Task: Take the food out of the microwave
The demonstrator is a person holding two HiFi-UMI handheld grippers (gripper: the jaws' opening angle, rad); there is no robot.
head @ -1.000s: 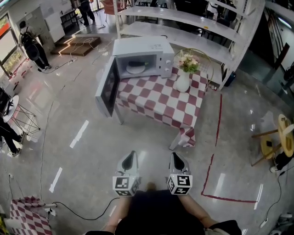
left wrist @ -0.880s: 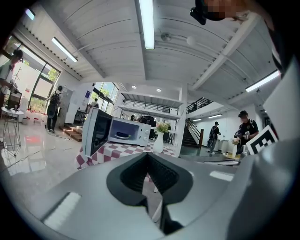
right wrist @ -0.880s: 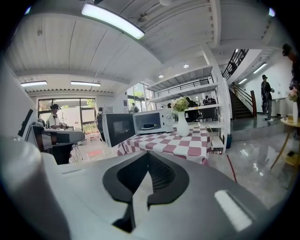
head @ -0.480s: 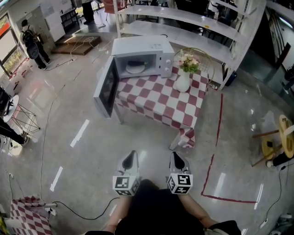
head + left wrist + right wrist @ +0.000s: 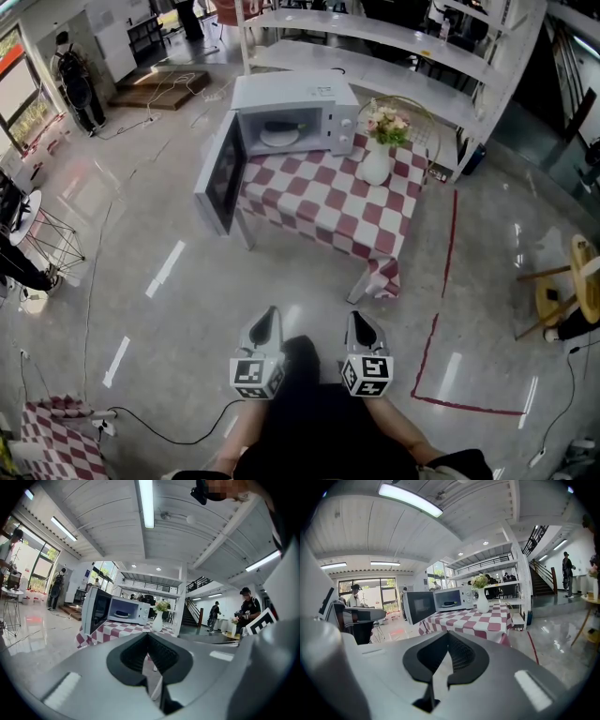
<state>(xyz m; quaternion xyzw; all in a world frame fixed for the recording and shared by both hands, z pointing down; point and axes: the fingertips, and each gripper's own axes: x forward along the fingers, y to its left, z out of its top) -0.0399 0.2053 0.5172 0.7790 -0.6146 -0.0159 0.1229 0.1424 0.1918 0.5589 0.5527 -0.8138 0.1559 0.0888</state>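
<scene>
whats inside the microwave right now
The open microwave holds a white plate with dark food on it. The food is too small to identify, and the plate covers the floor beneath.

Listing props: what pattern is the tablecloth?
The tablecloth is red-and-white checked, clearest in the head view.

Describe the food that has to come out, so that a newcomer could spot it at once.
Find the red-and-white checked table; a white microwave stands at its far left corner, door swung open. Inside lies a white plate with something dark on it. It is the only thing in the microwave, whereas the vase of flowers stands outside, beside it.
</scene>
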